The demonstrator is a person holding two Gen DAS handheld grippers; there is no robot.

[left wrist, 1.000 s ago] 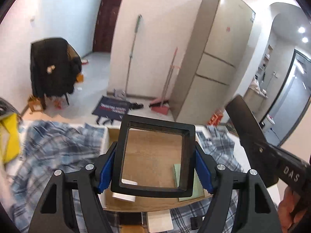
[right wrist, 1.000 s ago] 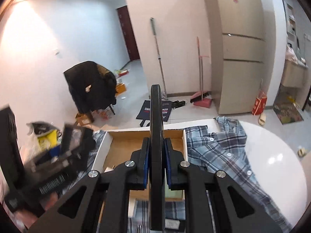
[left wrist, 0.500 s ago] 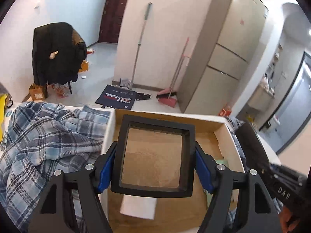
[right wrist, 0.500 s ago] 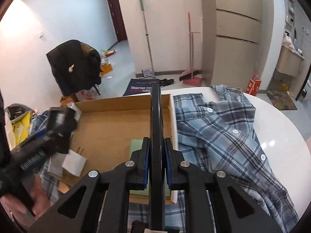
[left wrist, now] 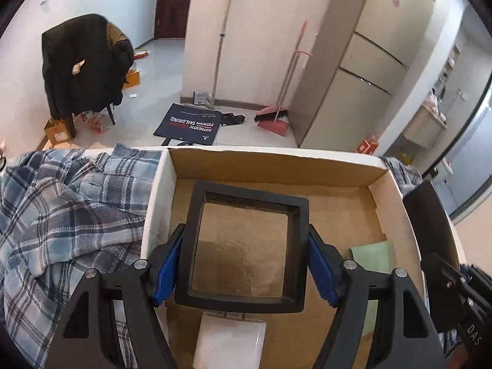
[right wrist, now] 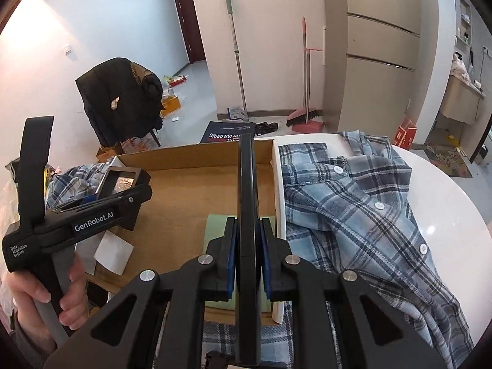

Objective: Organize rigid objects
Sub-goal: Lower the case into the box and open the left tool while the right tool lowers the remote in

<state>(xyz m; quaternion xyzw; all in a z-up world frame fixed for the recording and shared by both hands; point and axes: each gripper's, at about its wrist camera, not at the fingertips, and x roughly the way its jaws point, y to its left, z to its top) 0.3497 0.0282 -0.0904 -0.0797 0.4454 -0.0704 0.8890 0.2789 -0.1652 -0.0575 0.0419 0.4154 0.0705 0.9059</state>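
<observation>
The left gripper [left wrist: 243, 261] was clamped on a black square tray [left wrist: 246, 246], its blue pads [left wrist: 166, 270] pressing the tray's two outer sides, so the jaws stood about half apart with the tray filling the gap. The tray was held over the inside of an open cardboard box [left wrist: 276, 161], its open face turned toward the camera; the box floor showed through its clear bottom. Whether it touched the box floor could not be told. Below the tray a white card [left wrist: 229, 343] lay on the box floor, and a green sheet [left wrist: 373, 256] lay to the right near the box wall. The right gripper [right wrist: 247, 256] was nearly closed on a thin black slab [right wrist: 246, 184] held edge-on and upright, pads tight against both flat faces. The slab reached forward over the right part of the box [right wrist: 184, 178], above the green sheet [right wrist: 216, 227]. In the right wrist view the left gripper [right wrist: 101, 196] appeared at the left with the tray [right wrist: 123, 181] in its jaws, and a hand [right wrist: 33, 295] gripped its handle. A plaid shirt [right wrist: 353, 215] lay on the white table [right wrist: 446, 209] right of the box, and more plaid cloth [left wrist: 61, 215] lay to its left.
</observation>
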